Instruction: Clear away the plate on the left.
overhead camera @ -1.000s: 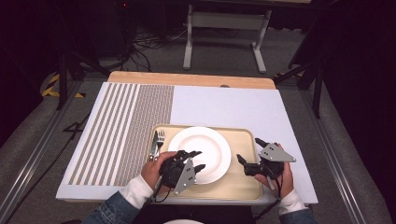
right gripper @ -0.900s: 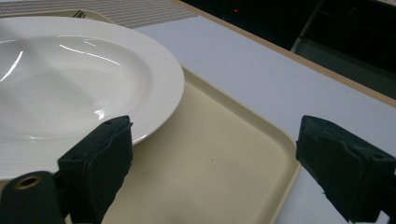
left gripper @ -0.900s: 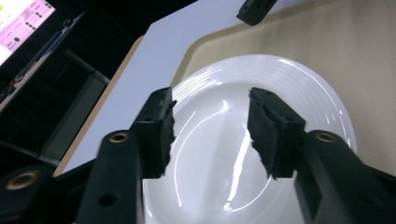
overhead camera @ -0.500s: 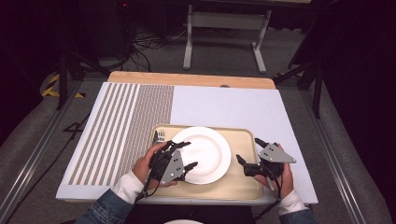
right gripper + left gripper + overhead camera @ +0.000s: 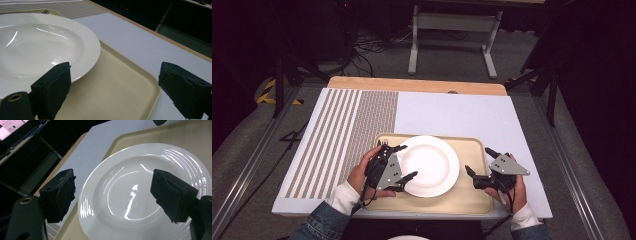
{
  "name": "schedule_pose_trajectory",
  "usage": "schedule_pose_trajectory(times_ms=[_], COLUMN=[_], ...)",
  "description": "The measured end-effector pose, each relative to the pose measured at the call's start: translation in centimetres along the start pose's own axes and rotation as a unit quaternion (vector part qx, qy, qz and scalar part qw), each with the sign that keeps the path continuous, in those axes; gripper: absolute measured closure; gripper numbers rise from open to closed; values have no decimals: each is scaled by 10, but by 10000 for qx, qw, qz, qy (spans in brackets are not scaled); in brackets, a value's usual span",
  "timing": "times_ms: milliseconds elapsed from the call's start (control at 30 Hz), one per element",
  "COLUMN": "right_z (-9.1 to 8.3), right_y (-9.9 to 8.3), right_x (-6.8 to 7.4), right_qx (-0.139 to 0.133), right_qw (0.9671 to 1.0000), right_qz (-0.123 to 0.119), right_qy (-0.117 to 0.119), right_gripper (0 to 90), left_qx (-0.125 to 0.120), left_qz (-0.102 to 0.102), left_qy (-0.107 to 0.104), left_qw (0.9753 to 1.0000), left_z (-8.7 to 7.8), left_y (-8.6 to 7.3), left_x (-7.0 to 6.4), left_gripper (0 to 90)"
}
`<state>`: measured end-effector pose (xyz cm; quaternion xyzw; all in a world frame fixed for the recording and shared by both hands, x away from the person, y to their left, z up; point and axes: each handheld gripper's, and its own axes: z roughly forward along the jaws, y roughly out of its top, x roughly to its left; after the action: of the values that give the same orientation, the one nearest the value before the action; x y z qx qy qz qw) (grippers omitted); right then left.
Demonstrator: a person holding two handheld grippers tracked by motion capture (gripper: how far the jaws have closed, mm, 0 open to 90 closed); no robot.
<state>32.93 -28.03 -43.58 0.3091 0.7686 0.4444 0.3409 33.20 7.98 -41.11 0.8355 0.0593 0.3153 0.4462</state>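
Plate [image 5: 428, 165] sits on the tan tray [image 5: 472, 202] at the near edge of the table [image 5: 452, 115] in the high view, with the left gripper [image 5: 404, 162] at its left rim, fingers spread, and the right gripper [image 5: 479, 162] just right of it, fingers also apart. From the left gripper view, the fingers [image 5: 60, 193] straddle the plate [image 5: 140, 195]; tilting lower to catch the rim would likely grip better. From the right gripper view, the plate [image 5: 37, 47] lies left, the tray [image 5: 117, 90] beneath, a fork [image 5: 45, 11] beyond.

Wide-apart jaws frame a white plate [image 5: 140, 192] on a tan tray [image 5: 130, 137].
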Motion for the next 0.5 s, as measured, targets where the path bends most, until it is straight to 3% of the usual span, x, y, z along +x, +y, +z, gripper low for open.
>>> schedule_pose_trajectory(times_ms=[500], right_z=[-2], right_y=[2], right_x=[1], right_qx=[-64], right_qw=[10000], right_qz=[-33], right_qy=[-26], right_gripper=[117], left_qx=[47], left_qz=[-308], left_qy=[73], left_qw=[9995], left_z=[-15], left_y=[-21], left_x=[22], left_gripper=[151])
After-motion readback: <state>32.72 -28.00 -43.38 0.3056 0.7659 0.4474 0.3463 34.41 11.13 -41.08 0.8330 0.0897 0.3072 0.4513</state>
